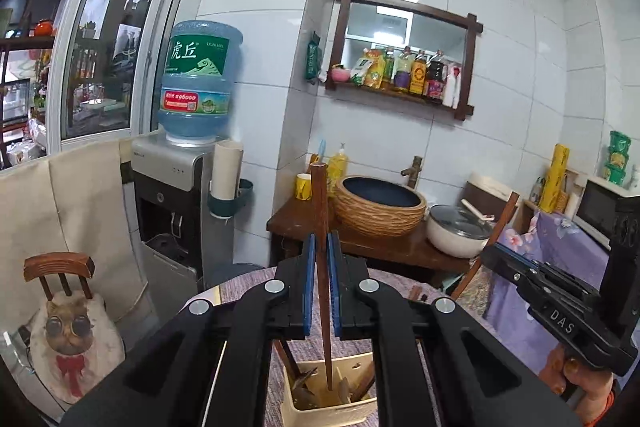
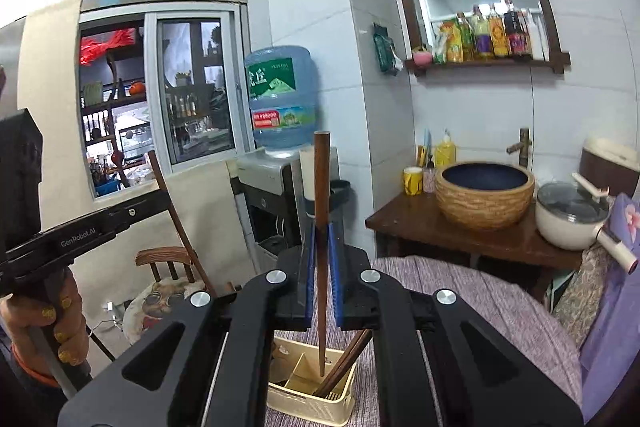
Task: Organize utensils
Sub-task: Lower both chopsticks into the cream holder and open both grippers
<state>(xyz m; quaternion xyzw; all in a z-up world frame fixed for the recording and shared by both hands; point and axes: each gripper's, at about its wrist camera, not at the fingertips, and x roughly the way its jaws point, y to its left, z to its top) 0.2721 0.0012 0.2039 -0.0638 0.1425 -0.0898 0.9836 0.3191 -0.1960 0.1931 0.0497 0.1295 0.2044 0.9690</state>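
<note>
Each gripper, left gripper (image 1: 321, 255) and right gripper (image 2: 323, 247), has its fingers clamped on 1 upright chopstick (image 1: 320, 211) (image 2: 321, 187), tips aimed into the cream utensil holder (image 1: 320, 409) at lower centre, ready for dropping.

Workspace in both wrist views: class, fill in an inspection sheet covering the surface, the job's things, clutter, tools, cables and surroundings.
Surface: round table under a purple striped cloth.
Job's things: cream plastic utensil holder with compartments, utensils standing inside; two dark brown wooden chopsticks, one per tool.
Clutter: nothing seen on the visible cloth.
Tools: left tool shut on a chopstick, tip down in the holder; right tool shut on the other chopstick, tip over the holder.
Cables: thin white lead on the floor by the cat-cushion chair.
Surroundings: blue water-dispenser bottle, woven basin, wall shelf of bottles.
</note>
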